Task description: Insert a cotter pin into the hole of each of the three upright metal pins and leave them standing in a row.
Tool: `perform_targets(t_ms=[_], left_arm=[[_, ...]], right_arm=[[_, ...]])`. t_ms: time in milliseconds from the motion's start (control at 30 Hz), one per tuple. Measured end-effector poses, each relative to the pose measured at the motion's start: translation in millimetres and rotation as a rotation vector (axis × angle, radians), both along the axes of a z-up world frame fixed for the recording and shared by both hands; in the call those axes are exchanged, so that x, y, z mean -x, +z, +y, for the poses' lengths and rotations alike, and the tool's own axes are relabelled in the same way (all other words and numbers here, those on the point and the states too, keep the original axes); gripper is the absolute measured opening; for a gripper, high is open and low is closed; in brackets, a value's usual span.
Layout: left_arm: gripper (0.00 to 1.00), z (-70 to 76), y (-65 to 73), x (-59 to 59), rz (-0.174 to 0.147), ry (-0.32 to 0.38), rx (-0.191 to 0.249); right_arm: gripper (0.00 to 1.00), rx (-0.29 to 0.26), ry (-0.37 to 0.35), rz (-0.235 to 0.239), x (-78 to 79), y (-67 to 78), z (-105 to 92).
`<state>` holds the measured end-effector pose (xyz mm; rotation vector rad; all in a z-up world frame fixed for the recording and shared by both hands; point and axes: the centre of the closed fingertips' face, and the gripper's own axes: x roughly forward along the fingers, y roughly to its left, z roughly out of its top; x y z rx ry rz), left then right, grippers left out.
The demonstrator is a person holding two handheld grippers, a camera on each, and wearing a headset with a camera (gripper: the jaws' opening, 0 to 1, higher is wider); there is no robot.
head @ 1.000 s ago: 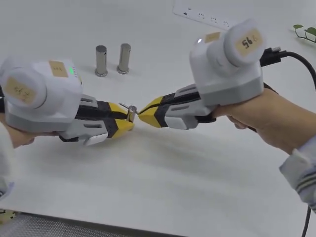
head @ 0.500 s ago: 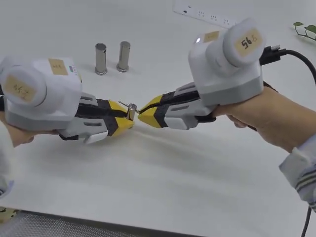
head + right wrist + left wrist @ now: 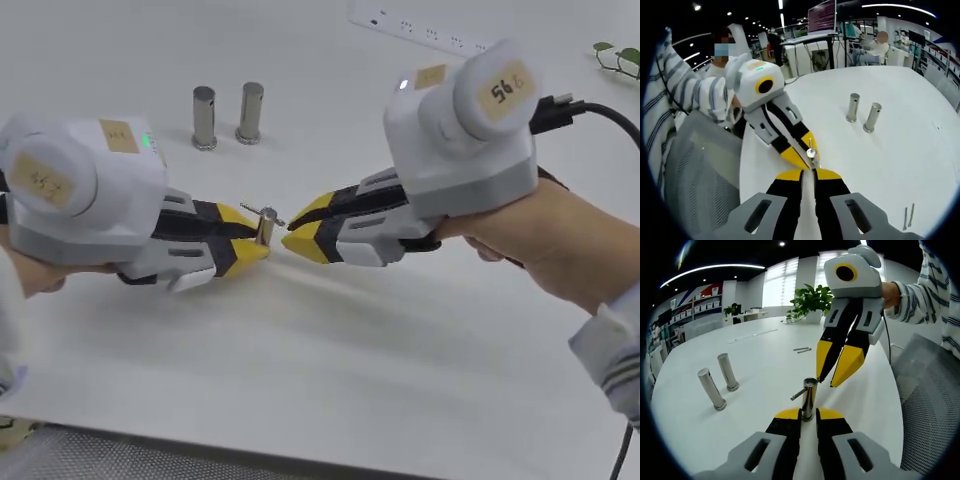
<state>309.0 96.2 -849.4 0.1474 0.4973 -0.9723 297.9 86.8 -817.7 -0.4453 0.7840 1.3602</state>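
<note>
In the head view, the left gripper (image 3: 258,238) is clamping the lower part of a metal pin (image 3: 265,226) and holding it upright low over the table (image 3: 350,350). A cotter pin (image 3: 256,210) is passing through the hole near its top. The right gripper (image 3: 296,232) is pointing at it, tips just beside the pin, jaws parted only a crack and carrying nothing. Two more metal pins (image 3: 204,120) are standing side by side farther back.

In the left gripper view, the cotter pin is jutting out to one side of the held pin, and the right gripper's tips are hanging beside its top without touching. Two spare cotter pins (image 3: 801,349) are lying well beyond; the standing pins look bare.

In the right gripper view, that gripper's own jaws are aiming straight at the held pin's top.

The step likely calls for keeping the left grip low and firm, nudging the cotter pin fully home along the hole's line, then standing the pin in line with the others.
</note>
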Motion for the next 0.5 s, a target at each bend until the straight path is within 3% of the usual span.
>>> perform_targets(t_ms=[100, 400, 500], left_arm=[[0.13, 2.1, 2.4, 2.7, 0.002, 0.003, 0.004], [0.34, 6.2, 4.7, 18.7, 0.029, -0.026, 0.002], [0.42, 7.2, 6.2, 21.6, 0.017, -0.028, -0.004]], right_arm=[[0.11, -0.002, -0.001, 0.001, 0.1, 0.0, 0.9], [0.15, 0.006, -0.005, -0.013, -2.2, 0.1, -1.8], [0.17, 0.001, 0.000, -0.017, -3.4, 1.3, 0.2]])
